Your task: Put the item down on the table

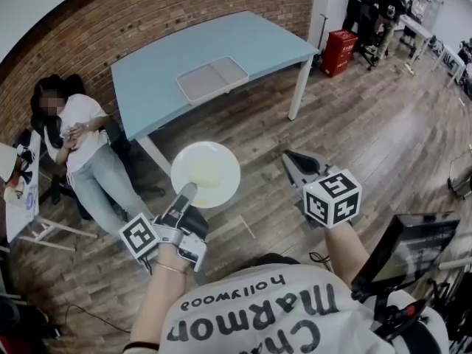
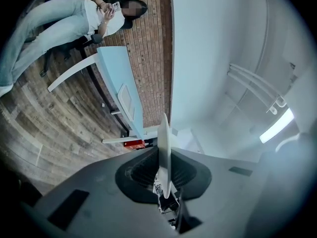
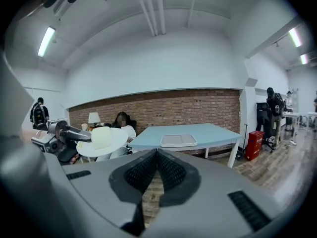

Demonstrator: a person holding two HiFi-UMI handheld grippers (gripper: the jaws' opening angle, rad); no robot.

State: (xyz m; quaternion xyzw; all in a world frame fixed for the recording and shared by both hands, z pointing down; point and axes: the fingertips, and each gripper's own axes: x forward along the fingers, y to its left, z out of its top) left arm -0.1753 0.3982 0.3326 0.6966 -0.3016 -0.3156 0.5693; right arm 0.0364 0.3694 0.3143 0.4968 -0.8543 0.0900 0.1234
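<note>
Pinches the near rim of the round white plate (image 1: 206, 174) in the left gripper (image 1: 187, 192), jaws clamped on both faces, low and left of centre in the head view. Shows the plate edge-on in the left gripper view, a thin white blade rising from between the pads. Holds it in the air over the wooden floor (image 1: 369, 124), below the near edge of the light blue table (image 1: 251, 39) in the frame and clear of its top. Shows a pale yellowish patch in the plate's well; cannot tell whether food or glaze. Holds the right gripper (image 1: 293, 162) to the right of the plate and apart from it, jaws pressed together at the tips, empty. Further up, finds the table against the brick wall (image 1: 147, 13), bearing a shallow grey tray (image 1: 212, 78) of two compartments, only their pale bottoms showing. Has a red box (image 1: 339, 50) on the floor beyond the table's right leg, upper right. Has a seated person (image 1: 85, 135) at the left edge, beside the table's left end.
</note>
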